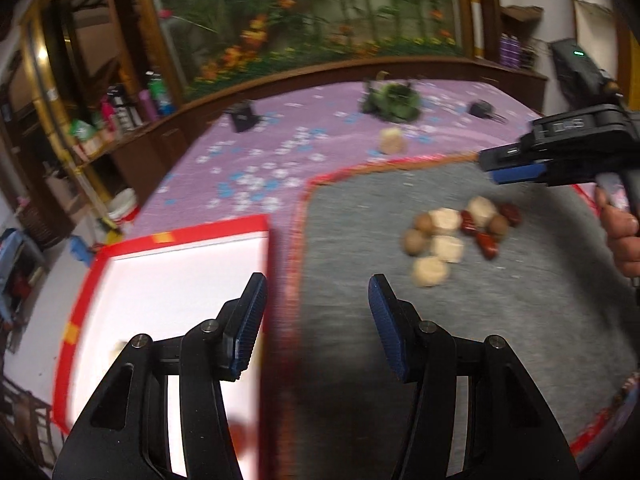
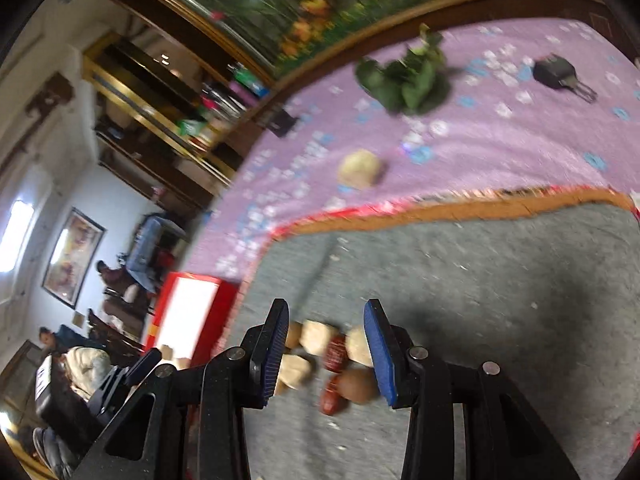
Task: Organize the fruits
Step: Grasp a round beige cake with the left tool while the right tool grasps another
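Observation:
A pile of fruits (image 1: 460,236) lies on the grey mat (image 1: 400,360): cream lumps, brown round ones and dark red oblong ones. My left gripper (image 1: 316,292) is open and holds nothing; it hangs over the seam between the mat and a red-rimmed white box (image 1: 168,276). A cream piece (image 1: 118,350) and a blurred red one (image 1: 240,436) lie in the box. My right gripper (image 2: 326,320) is open just above the fruit pile (image 2: 332,356), with nothing pressed between its pads. In the left wrist view the right gripper (image 1: 516,164) shows at the far right, held by a hand (image 1: 620,236).
A lone cream fruit (image 2: 360,168) lies on the purple flowered cloth (image 2: 500,140) beyond the mat. Farther back are a green leafy bunch (image 2: 408,80) and two small black objects (image 2: 556,72) (image 1: 244,116). Wooden shelves and a flower mural stand behind.

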